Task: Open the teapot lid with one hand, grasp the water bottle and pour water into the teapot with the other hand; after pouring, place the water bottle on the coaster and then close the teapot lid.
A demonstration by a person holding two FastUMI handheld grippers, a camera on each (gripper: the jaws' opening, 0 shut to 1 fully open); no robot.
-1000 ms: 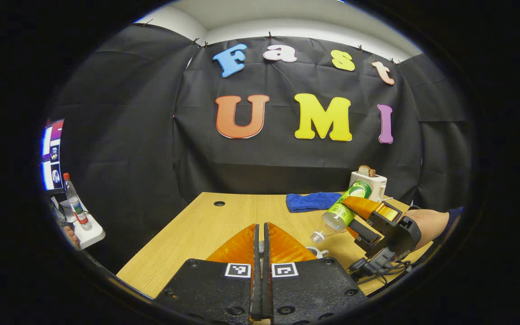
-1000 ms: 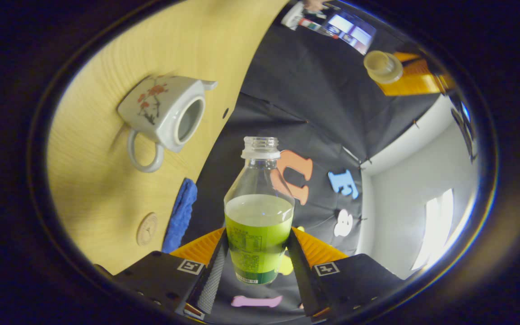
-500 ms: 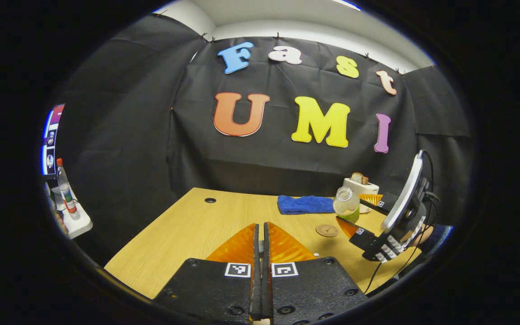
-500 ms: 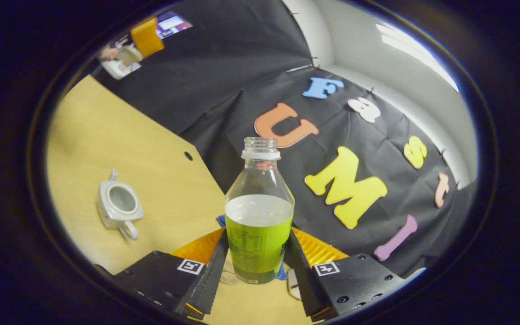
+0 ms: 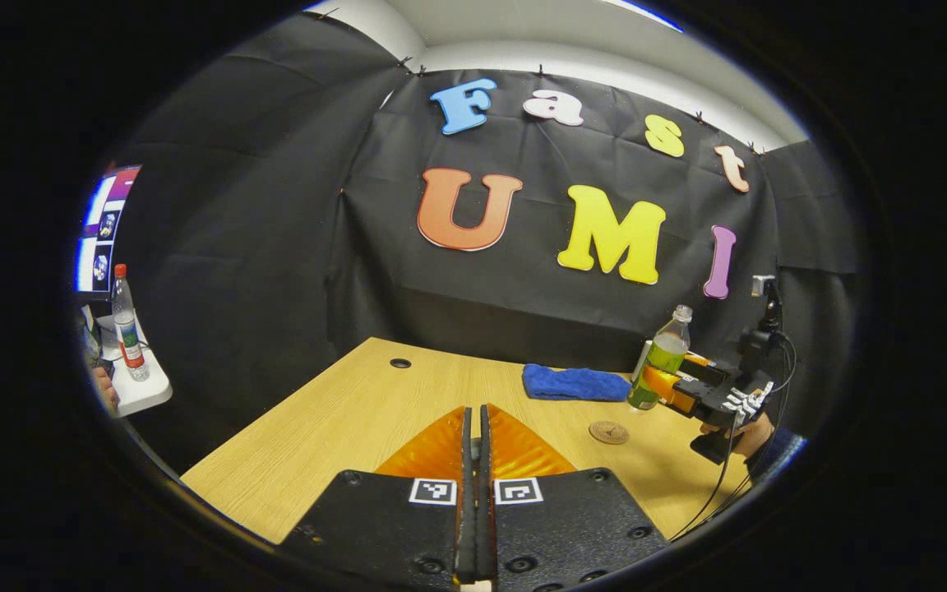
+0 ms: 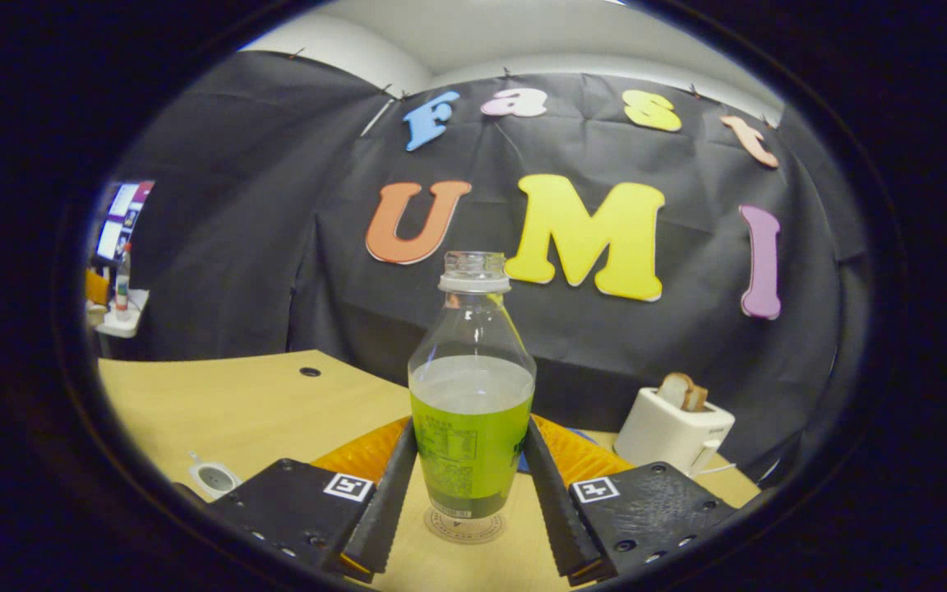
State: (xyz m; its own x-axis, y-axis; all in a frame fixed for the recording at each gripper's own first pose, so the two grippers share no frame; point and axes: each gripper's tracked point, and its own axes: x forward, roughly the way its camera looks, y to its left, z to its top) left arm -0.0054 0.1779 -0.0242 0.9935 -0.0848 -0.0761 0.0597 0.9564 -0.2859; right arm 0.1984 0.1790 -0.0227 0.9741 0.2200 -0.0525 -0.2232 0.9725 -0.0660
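While the water bottle stands upright and uncapped between the fingers of the right hand-held gripper, both fingers press its green-labelled sides. Liquid fills it to about the top of the label. In the right gripper view the coaster lies directly beneath the bottle's base; whether the base touches it cannot be told. In the left gripper view the same bottle appears at the far right of the surface, held by the right hand-held gripper, with the coaster seen just nearer and to the left of it.

Teapot: lid off, opening showing, low at the near left in the right gripper view.

Left hand-held gripper: fingers pressed together; what they may pinch cannot be told.

Also on the surface: a blue cloth at the far side, left of the bottle; a white toaster holding a slice of bread, far right. Off the surface at the far left, a small white shelf carries a red-capped bottle.
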